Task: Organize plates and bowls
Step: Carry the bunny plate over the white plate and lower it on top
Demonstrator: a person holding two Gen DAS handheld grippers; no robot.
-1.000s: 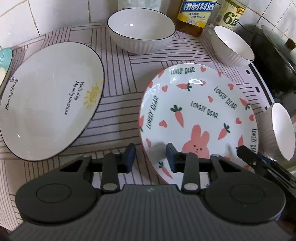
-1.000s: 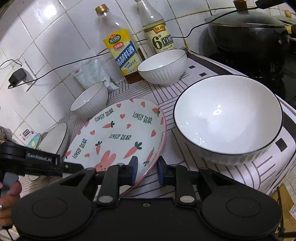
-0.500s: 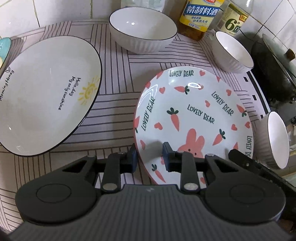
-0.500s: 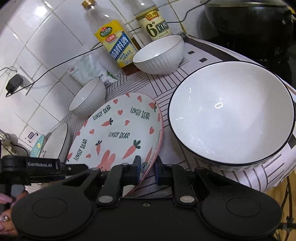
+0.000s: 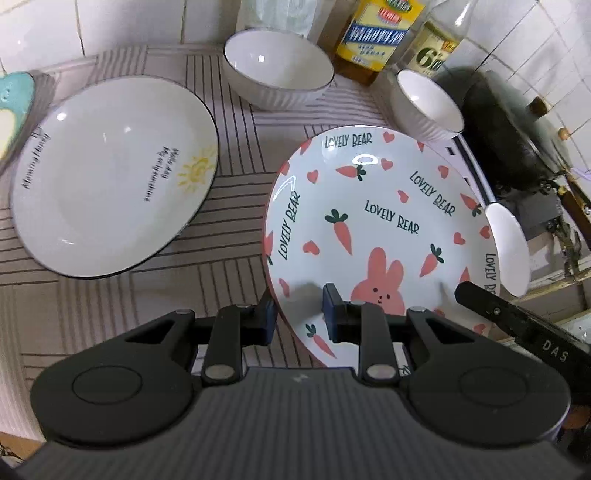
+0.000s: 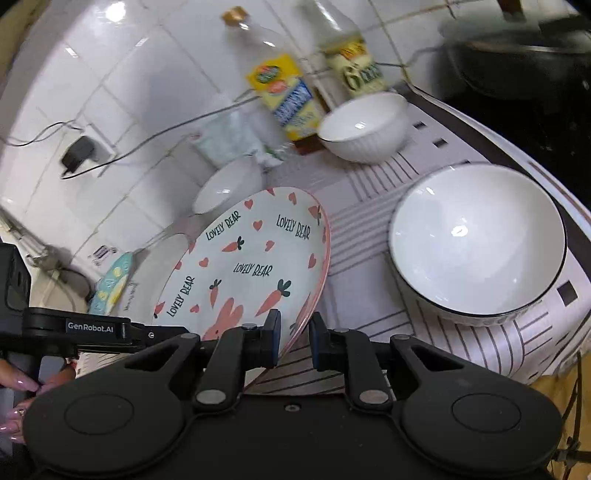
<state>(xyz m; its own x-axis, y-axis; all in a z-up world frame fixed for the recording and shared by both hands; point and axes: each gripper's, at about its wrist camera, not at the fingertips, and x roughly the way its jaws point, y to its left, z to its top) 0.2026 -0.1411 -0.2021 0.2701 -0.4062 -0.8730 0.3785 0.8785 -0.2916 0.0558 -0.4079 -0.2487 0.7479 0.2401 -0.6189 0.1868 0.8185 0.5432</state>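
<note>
The carrot-and-rabbit "Lovely Bear" plate is held off the striped cloth, tilted, by both grippers. My left gripper is shut on its near left rim. My right gripper has the plate's near right rim between its pads; its jaws are opening slightly but still pinch the rim. A white sun plate lies to the left. White ribbed bowls stand around: a large one at the back, a small one by the bottles, and a wide one to the right.
Two bottles stand against the tiled wall. A dark lidded pot sits on the stove at the right. A teal dish lies at the far left. A charger and cable hang on the wall. A hand grips the left handle.
The carrot plate has come up off the cloth and tilted, with both grippers rising on its near rim. The right jaws narrowed onto the rim. The other dishes stayed put.
</note>
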